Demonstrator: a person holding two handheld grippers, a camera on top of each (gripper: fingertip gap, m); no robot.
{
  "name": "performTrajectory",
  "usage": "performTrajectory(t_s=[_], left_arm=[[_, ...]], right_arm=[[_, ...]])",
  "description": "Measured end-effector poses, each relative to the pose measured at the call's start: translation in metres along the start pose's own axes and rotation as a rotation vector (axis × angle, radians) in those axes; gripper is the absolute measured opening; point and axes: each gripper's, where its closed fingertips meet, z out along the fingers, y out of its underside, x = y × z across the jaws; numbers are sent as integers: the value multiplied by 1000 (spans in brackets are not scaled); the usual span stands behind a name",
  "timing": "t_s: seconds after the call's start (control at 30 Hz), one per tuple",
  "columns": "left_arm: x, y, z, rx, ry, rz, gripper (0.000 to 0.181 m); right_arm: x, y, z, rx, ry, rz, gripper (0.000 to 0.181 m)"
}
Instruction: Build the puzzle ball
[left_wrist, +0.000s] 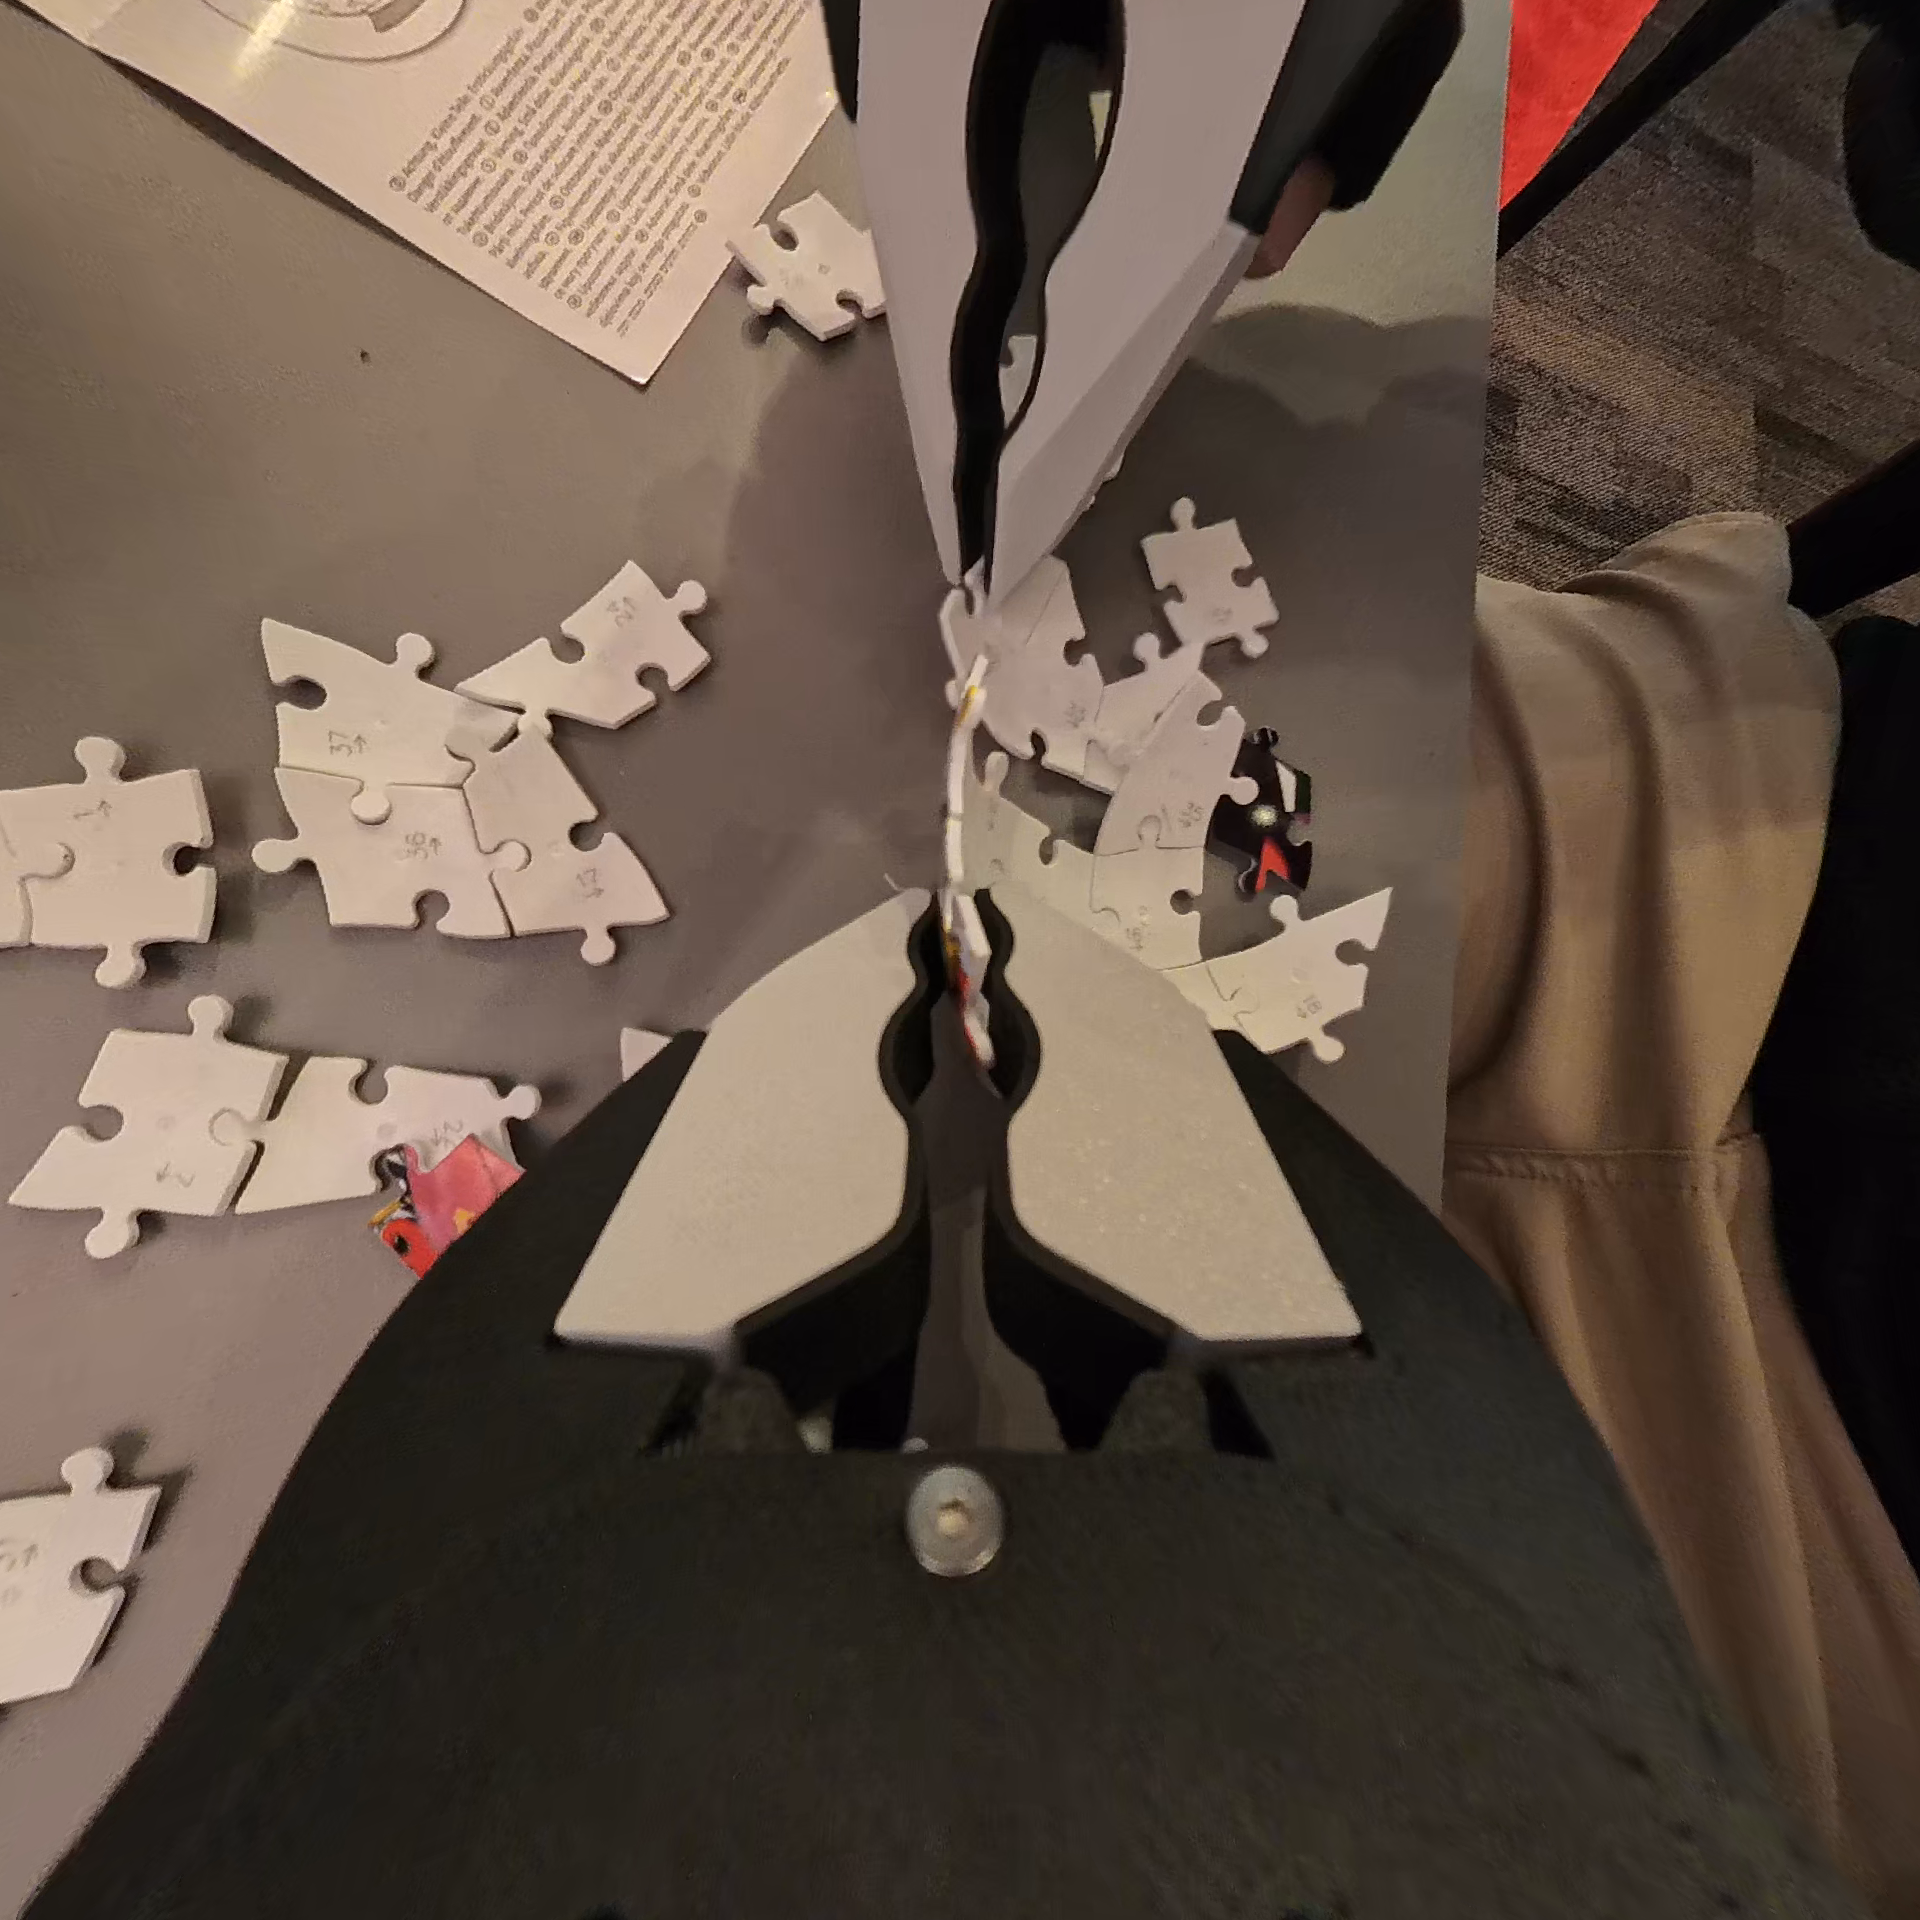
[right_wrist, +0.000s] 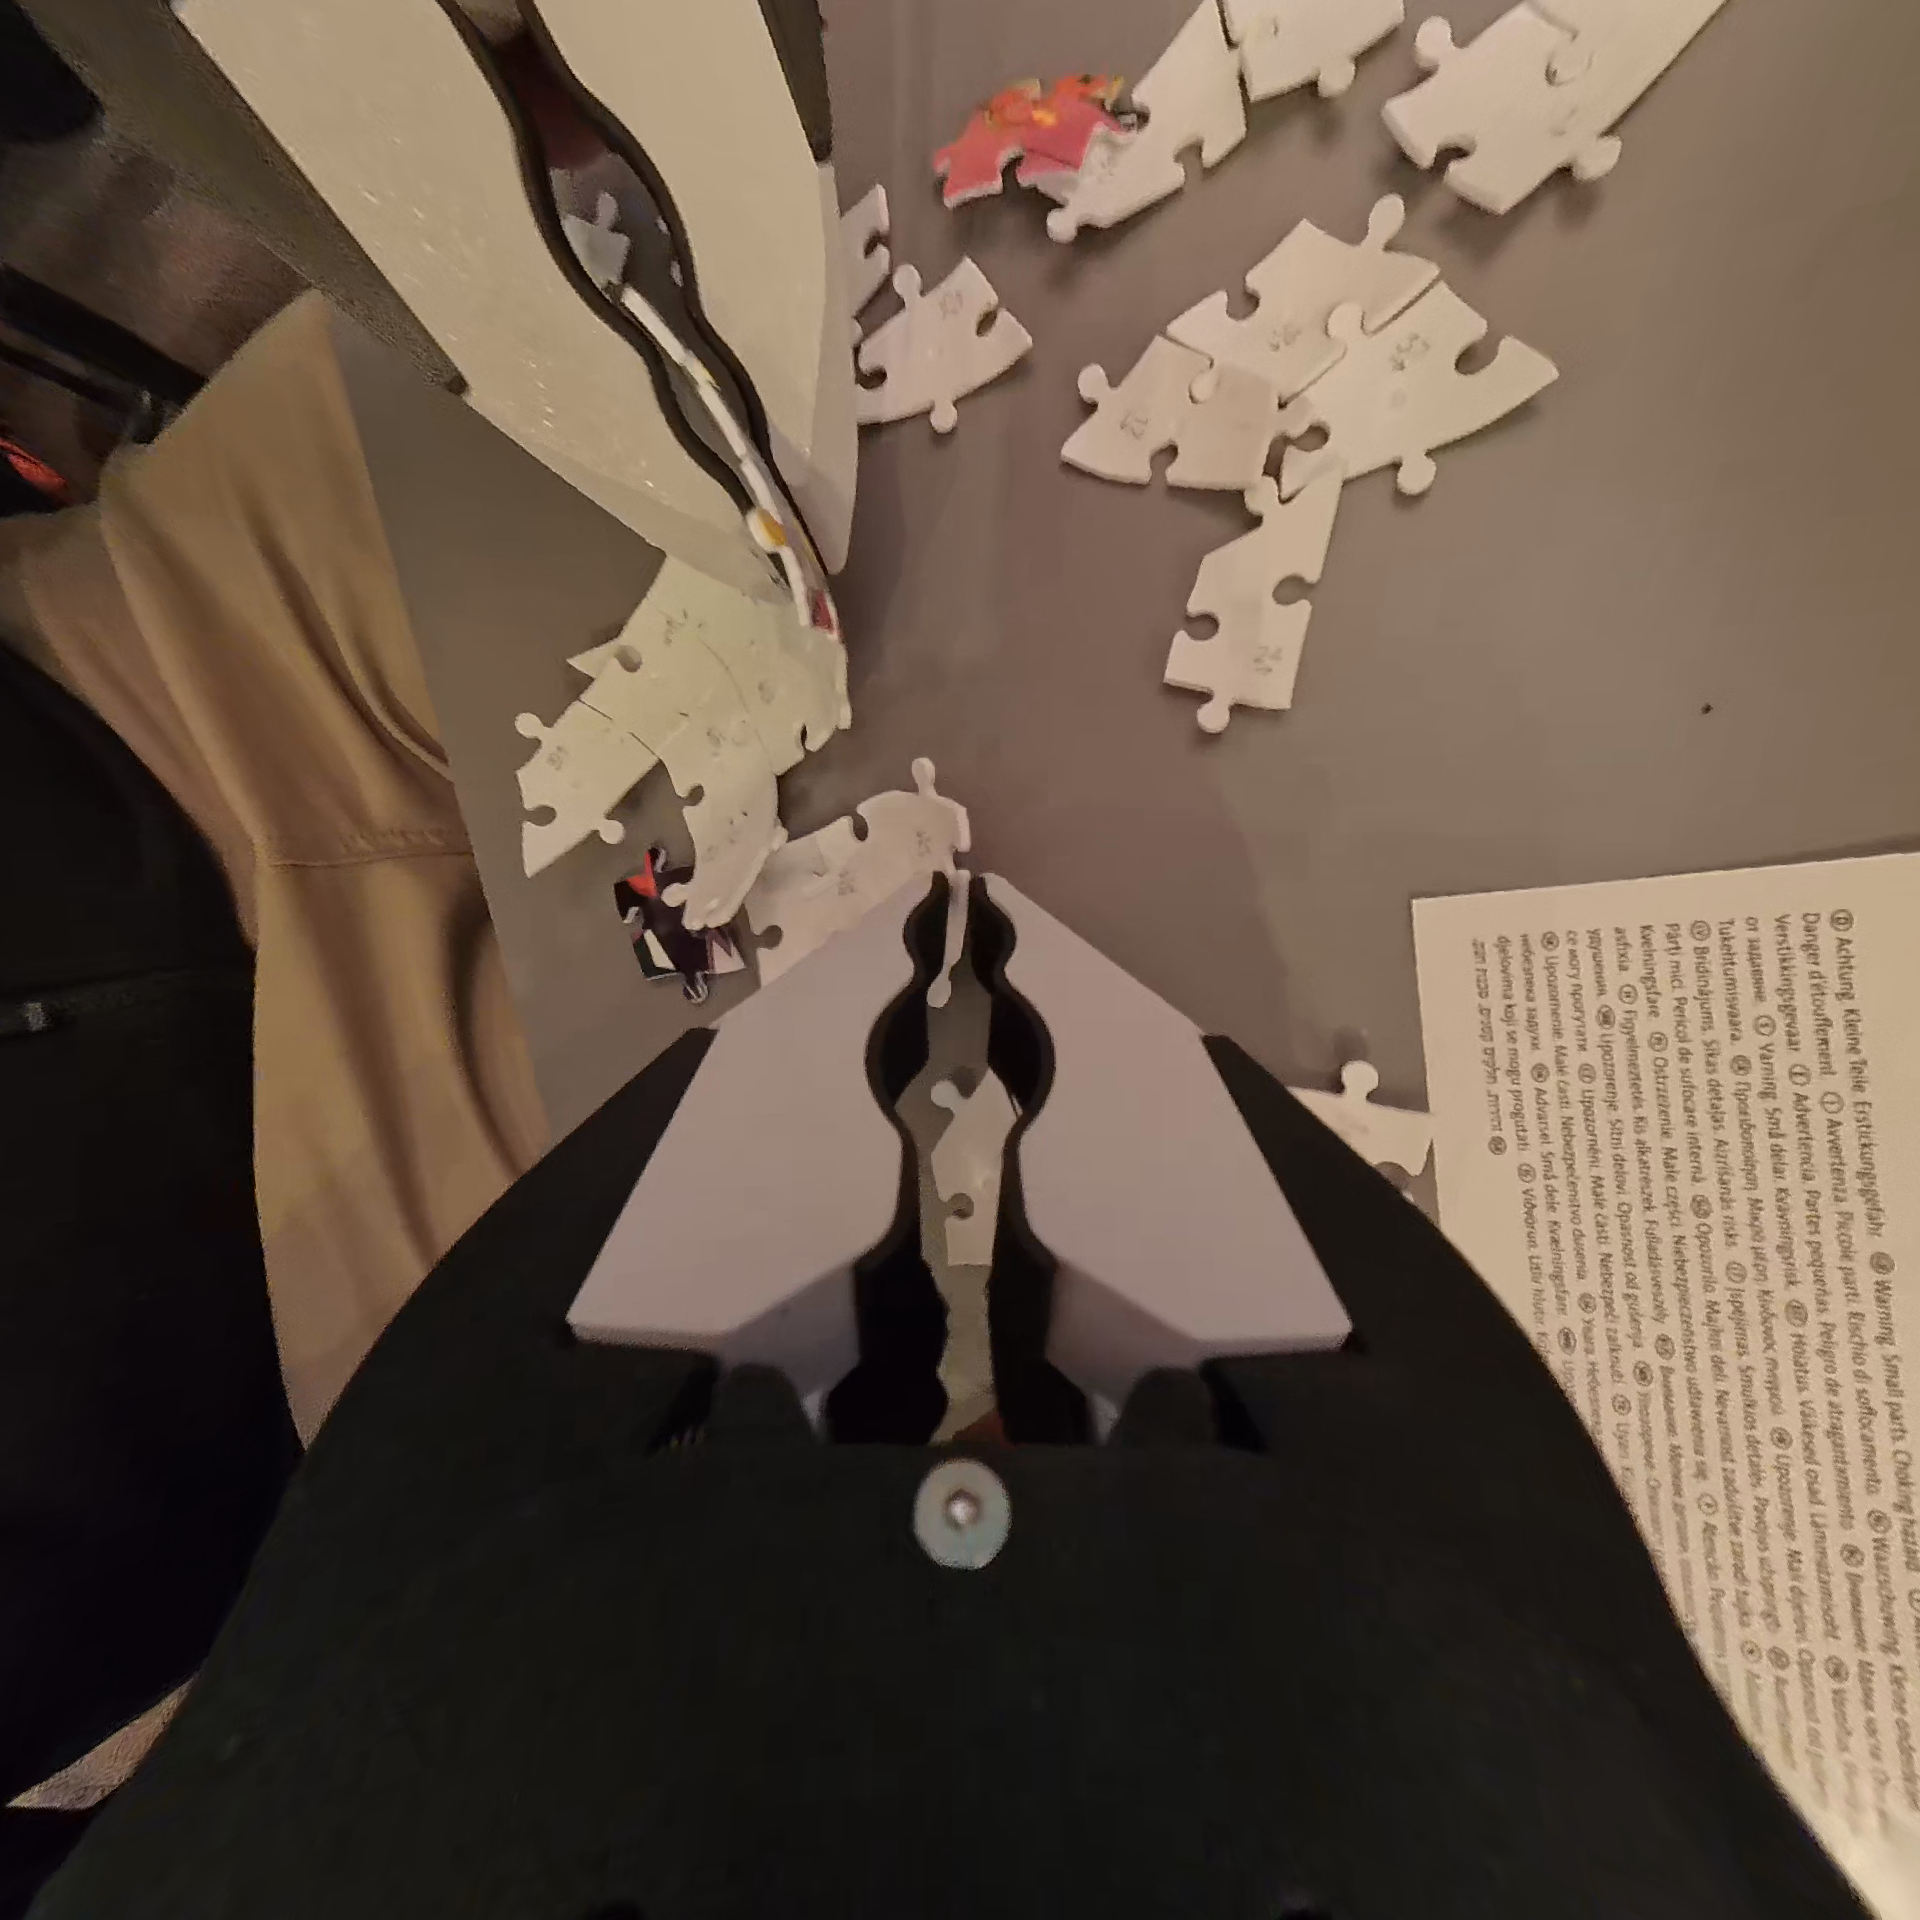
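A curved band of joined white-backed puzzle pieces (left_wrist: 1169, 774) hangs between my two grippers above the grey table (left_wrist: 416, 468). My left gripper (left_wrist: 961, 920) is shut on one end, seen edge-on with colour print showing. My right gripper (left_wrist: 971, 592) comes in from the top and is shut on the other end. In the right wrist view my right gripper (right_wrist: 961, 894) pinches a white piece (right_wrist: 951, 935) of the band (right_wrist: 717, 727), and my left gripper (right_wrist: 805, 582) holds the far end at the upper left.
Loose pieces and small joined groups (left_wrist: 447, 810) lie face down at the left, with a pink printed piece (left_wrist: 447, 1195) and a dark printed piece (left_wrist: 1273, 821). A printed instruction sheet (left_wrist: 520, 135) lies at the back. A person's beige garment (left_wrist: 1610, 1039) is beyond the table edge. About 6 centimeters separates my left fingertips from my right.
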Motion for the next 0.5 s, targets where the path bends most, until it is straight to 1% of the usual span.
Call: performTrajectory(t_s=[0.23,0.5], left_arm=[[-1,1,0,4,16,-19,4],[1,1,0,-1,28,-6,4]], right_arm=[[-13,-14,-7,64,-43,-28,0],[-20,-27,-15,118,-55,-49,0]])
